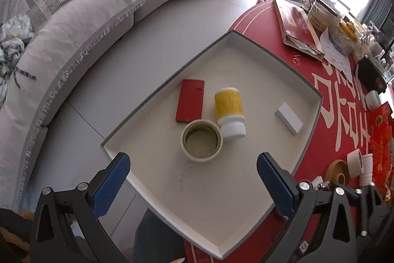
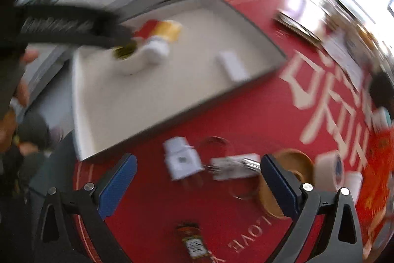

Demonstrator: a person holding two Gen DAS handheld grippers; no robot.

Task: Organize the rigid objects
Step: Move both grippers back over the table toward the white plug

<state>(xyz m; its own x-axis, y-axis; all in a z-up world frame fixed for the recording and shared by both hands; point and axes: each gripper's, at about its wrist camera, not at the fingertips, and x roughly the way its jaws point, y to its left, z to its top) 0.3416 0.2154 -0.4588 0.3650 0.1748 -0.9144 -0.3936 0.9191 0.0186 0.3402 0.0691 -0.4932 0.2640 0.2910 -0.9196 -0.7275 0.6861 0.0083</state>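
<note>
Tape roll (image 1: 202, 141) in tray (image 1: 172, 201), ahead of left gripper (image 1: 193, 173)

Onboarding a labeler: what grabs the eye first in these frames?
The big white tray on the red tablecloth, holding a yellow bottle lying beside a tape roll, a red box and a white box. Both grippers, left and right, are open and empty.

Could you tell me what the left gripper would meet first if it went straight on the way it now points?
Most likely the tape roll, lying centred ahead of the open left gripper inside the tray; depth is hard to judge.
</note>
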